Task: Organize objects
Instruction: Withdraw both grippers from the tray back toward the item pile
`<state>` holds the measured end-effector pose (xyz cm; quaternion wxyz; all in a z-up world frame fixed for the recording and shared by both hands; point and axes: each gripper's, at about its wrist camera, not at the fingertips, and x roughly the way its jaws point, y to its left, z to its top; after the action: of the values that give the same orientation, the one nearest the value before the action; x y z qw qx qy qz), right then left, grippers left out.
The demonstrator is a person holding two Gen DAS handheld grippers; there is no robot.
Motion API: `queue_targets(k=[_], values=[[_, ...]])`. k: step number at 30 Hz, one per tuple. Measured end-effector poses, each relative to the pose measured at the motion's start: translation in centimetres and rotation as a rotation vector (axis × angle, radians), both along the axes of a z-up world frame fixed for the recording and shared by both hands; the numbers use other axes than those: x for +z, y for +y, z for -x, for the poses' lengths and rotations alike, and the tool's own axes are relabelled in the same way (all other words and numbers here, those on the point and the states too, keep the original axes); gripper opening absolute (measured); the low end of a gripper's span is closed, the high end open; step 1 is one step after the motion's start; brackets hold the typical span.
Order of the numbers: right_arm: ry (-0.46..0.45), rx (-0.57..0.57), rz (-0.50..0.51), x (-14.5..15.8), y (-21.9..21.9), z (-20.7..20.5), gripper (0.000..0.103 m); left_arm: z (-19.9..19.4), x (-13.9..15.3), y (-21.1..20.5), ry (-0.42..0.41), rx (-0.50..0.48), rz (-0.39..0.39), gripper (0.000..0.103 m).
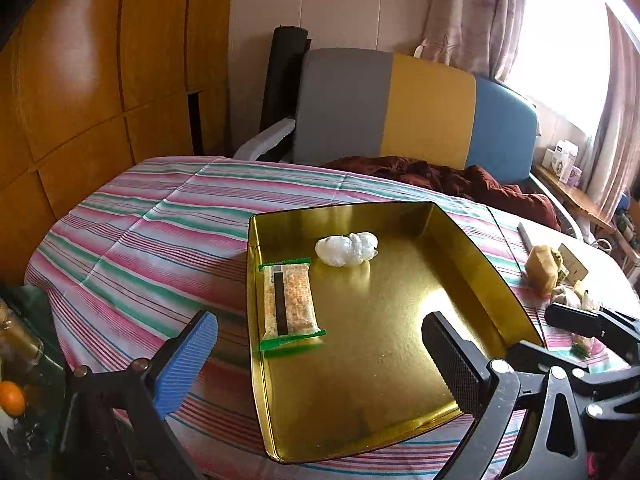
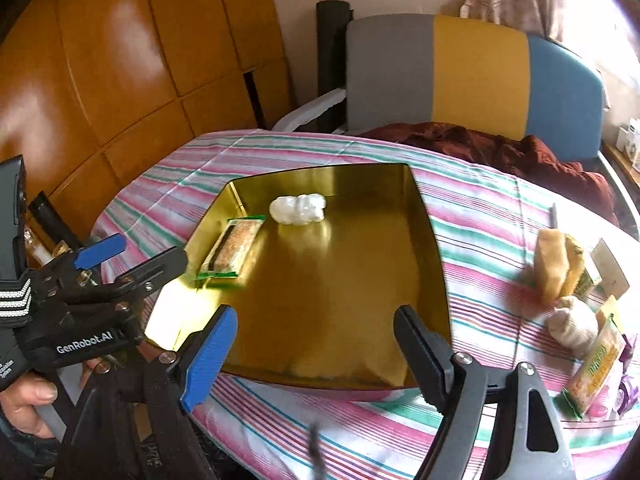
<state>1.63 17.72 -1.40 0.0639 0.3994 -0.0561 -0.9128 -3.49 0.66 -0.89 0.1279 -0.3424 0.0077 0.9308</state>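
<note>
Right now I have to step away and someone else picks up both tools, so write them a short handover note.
Left hand-held gripper: open, empty, over the gold tray.
Right hand-held gripper: open, empty, at the tray's near edge.
Done: a green-edged snack packet and a white wrapped bundle lie in the tray, apart.
Left: a pile of items on the striped cloth to the right of the tray, including a tan block, a pale bundle and another snack packet.
</note>
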Motion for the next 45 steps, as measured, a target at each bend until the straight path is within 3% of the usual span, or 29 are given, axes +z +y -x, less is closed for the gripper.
queue_targets(k=[14, 26, 30, 37, 45], values=[[0.040, -0.060, -0.026, 0.5, 2.4, -1.7, 0.082, -1.5, 0.0, 3.2, -0.003, -0.095, 0.055, 0.103], [0.004, -0.219, -0.019, -0.2, 8.7, -3.2, 0.082, -1.8, -0.2, 5.7, -0.046, -0.221, 0.028, 0.103], [0.002, -0.311, -0.020, 0.2, 12.5, -4.3, 0.082, -1.5, -0.5, 6.6, -0.090, -0.254, -0.002, 0.103], [0.032, -0.558, -0.068, 2.1, 21.9, -7.8, 0.082, -2.5, 0.3, 9.5, -0.068, -0.357, 0.006, 0.103], [0.044, -0.878, 0.011, 1.0, 31.4, -13.0, 0.082, -3.4, 0.6, 13.2, -0.097, -0.457, -0.009, 0.102]])
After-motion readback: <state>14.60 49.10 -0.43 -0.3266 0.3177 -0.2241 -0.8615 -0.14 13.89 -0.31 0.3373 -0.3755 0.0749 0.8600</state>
